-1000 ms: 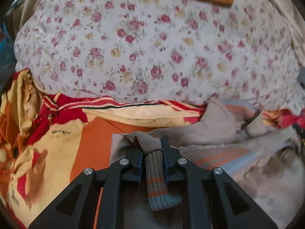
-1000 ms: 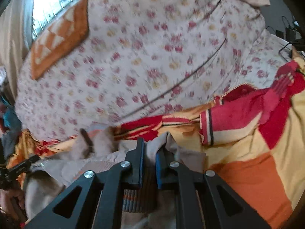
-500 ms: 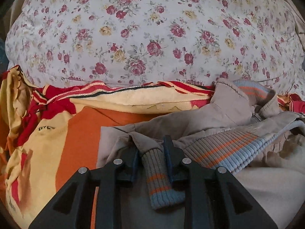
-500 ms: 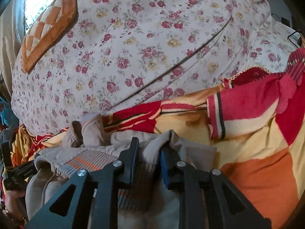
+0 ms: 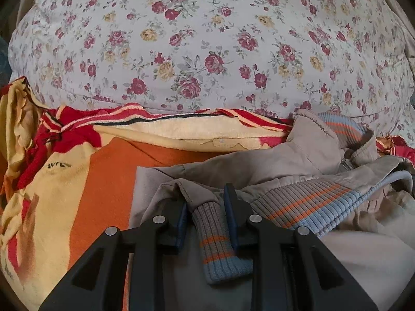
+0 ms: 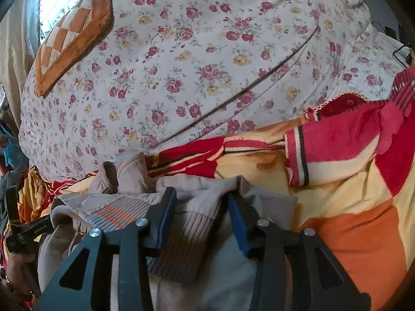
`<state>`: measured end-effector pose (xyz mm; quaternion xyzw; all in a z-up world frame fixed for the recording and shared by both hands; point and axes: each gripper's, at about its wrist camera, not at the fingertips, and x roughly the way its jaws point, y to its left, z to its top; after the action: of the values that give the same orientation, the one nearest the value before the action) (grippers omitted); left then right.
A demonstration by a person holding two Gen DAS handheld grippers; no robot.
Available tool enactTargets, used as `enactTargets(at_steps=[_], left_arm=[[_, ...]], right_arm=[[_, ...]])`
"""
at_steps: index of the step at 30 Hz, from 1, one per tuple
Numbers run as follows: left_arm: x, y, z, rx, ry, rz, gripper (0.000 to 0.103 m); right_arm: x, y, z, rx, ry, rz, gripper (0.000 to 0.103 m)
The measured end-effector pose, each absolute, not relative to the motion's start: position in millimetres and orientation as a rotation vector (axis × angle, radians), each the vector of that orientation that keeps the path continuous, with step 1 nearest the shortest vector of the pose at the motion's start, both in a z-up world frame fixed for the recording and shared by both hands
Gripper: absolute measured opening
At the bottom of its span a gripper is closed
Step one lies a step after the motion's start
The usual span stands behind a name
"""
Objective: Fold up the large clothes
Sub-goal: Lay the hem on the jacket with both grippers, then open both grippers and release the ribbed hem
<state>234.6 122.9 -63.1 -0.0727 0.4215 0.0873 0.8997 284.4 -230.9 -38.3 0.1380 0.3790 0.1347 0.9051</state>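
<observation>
Left wrist view: the left gripper (image 5: pixel 206 203) sits low at centre, and its fingers (image 5: pixel 230 207) have the ribbed cuff (image 5: pixel 220 243) of the beige jacket (image 5: pixel 272 160) between them, a sliver of gap showing on either side, so no firm squeeze here. The jacket spreads from lower centre toward the right edge, its striped waistband (image 5: pixel 311 202) and collar (image 5: pixel 342 129) on show, lying on the orange, red and cream blanket (image 5: pixel 109 181). Behind, filling the top, bulges the floral duvet (image 5: pixel 207 39).

Right wrist view: the right gripper (image 6: pixel 199 207) at bottom centre is opening, fingers (image 6: pixel 237 220) wide apart and clear of the other ribbed cuff (image 6: pixel 181 241) lying between them. The jacket fills lower left to centre, the blanket runs lower right. A checked orange cushion (image 6: pixel 75 33) rests on the duvet, upper left.
</observation>
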Motion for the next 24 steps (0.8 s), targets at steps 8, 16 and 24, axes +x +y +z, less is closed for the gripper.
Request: enactTargets(at_steps=[8,16,24], left_arm=[[230,122,-48,-0.126,0.829,0.194,0.022],[223,141,-36,-0.204,0.772,0.202,0.094],[212,155,-27,-0.229,0.723,0.277,0.094]], right_arm=[[286,-230,-38,0.282,0.786,0.292,0.050],[284,-234,-32,0.302,0.762,0.294,0.058],[275,-244,-11,0.348,0.689,0.260,0.062]])
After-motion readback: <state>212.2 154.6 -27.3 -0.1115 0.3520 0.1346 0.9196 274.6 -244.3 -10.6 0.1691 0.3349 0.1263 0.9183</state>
